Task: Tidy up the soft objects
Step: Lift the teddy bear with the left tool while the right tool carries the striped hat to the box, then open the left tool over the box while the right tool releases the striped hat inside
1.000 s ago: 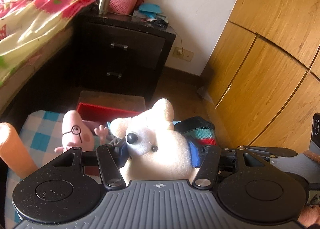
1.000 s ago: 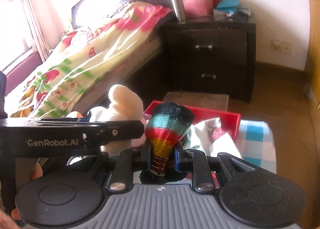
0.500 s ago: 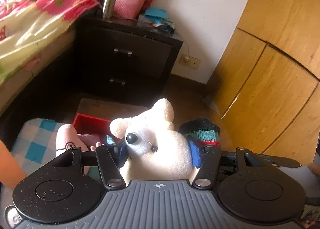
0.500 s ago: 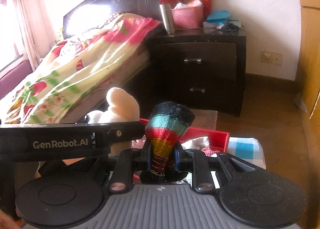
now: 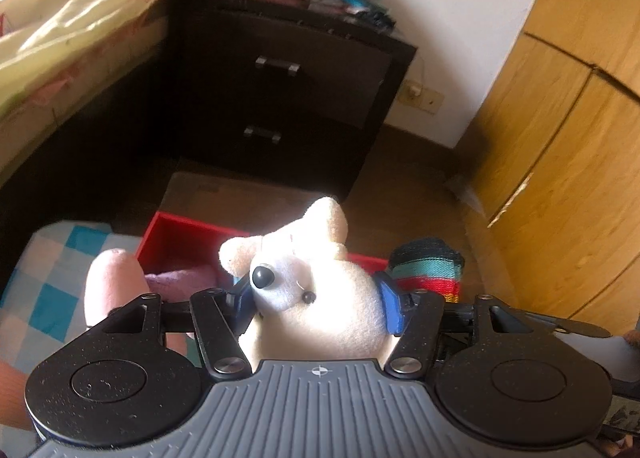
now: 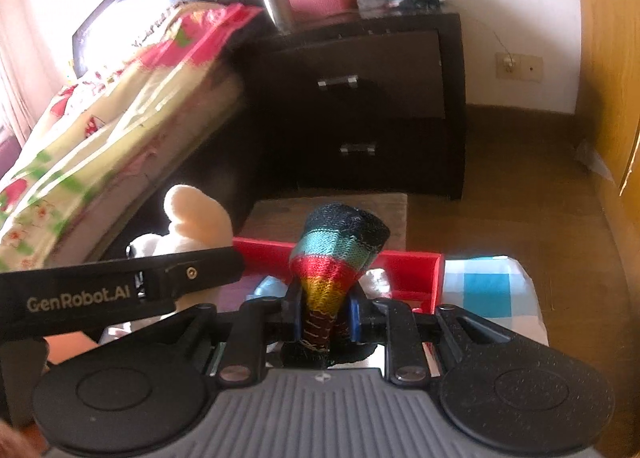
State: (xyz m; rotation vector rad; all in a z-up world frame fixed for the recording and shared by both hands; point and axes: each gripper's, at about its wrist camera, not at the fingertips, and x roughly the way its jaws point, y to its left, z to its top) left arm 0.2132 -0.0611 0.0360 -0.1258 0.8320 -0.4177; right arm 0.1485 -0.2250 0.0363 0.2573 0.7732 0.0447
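the white plush mouse [image 5: 316,294] sits clamped in the left gripper [image 5: 318,298] above the red box [image 5: 176,238]. only the right wrist view shows the striped knit sock [image 6: 336,254] pinched in the right gripper [image 6: 325,316]; only the left view shows a pink plush [image 5: 114,282] on the checked cloth [image 5: 48,282].

The red box [image 6: 420,270] on the checked cloth [image 6: 488,290] lies open from above, with a pink plush [image 5: 114,286] crowding its left edge and the dark nightstand [image 5: 288,98] beyond.
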